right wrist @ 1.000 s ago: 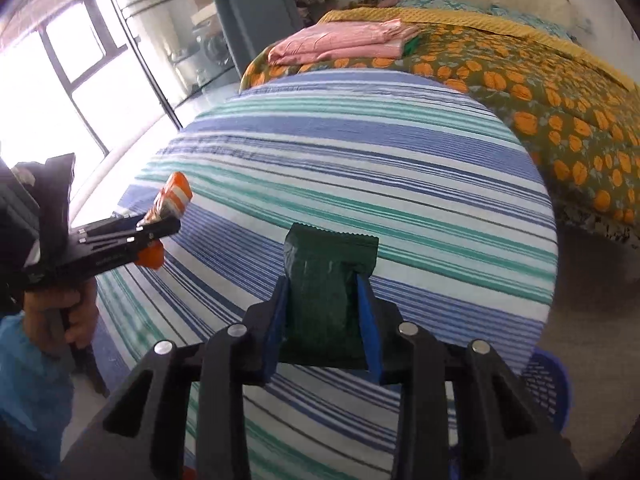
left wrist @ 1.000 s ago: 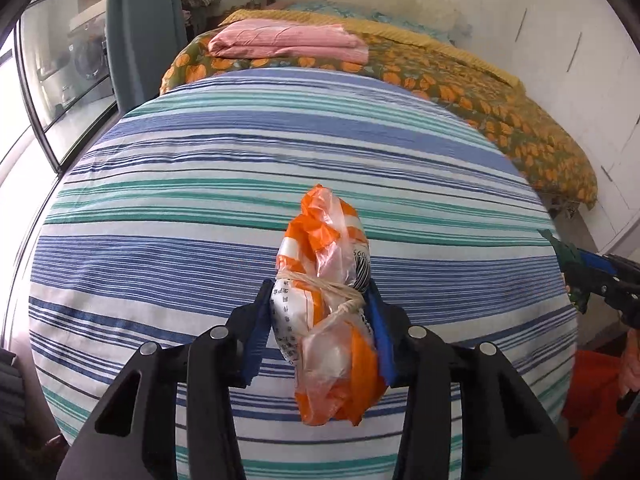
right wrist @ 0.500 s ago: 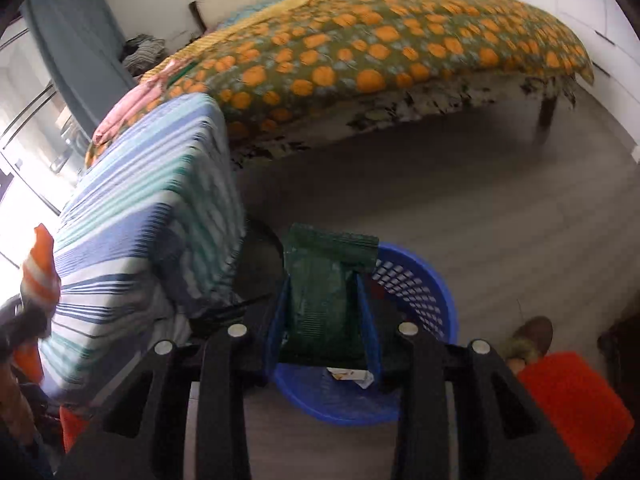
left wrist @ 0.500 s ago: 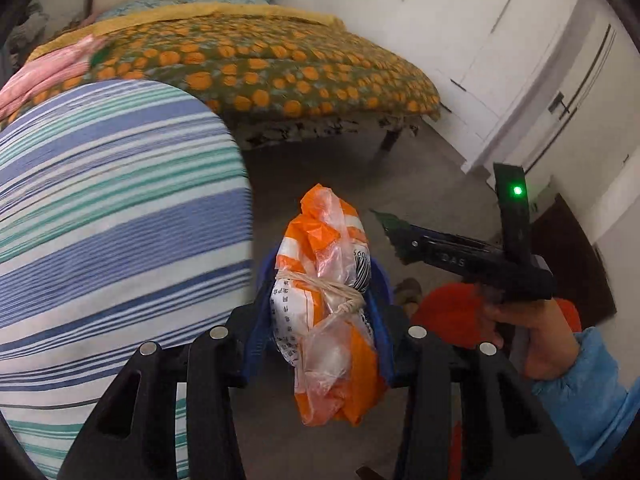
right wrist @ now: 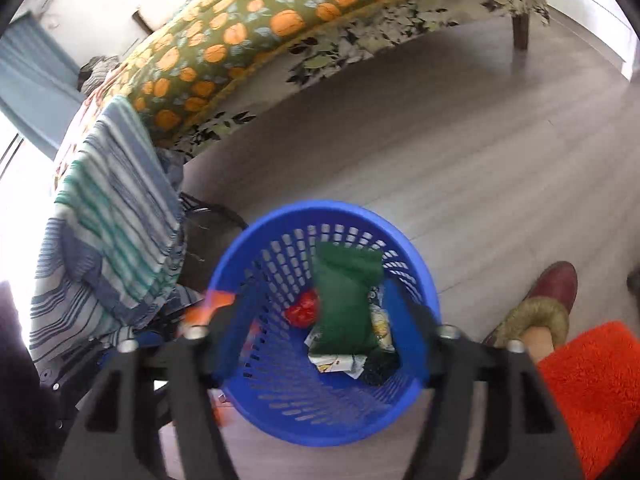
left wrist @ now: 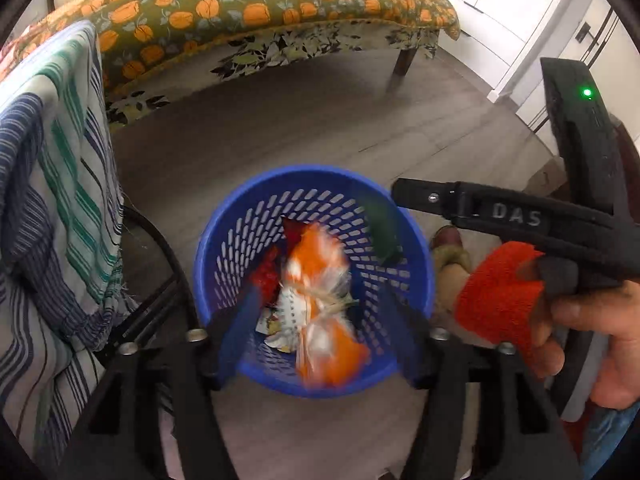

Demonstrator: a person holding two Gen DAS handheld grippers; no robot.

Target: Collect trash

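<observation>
Both grippers, jaws just opened, drop blurred trash over the blue basket.
Left gripper releases the orange bag; right gripper frees the green packet, earlier clamped.

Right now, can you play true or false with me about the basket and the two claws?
1. The basket is blue. True.
2. The left claw is squeezing the orange bag. False: its jaws have just been opening, and the bag, blurred, is loose between them above the basket.
3. The green packet is over the basket's opening. True; the right claw has just been opening and no longer pinches it.
4. The basket has nothing in it. False: a red scrap and some wrappers lie inside.
5. The basket stands on the bed. False: it stands on the floor, beside the striped cloth.
</observation>
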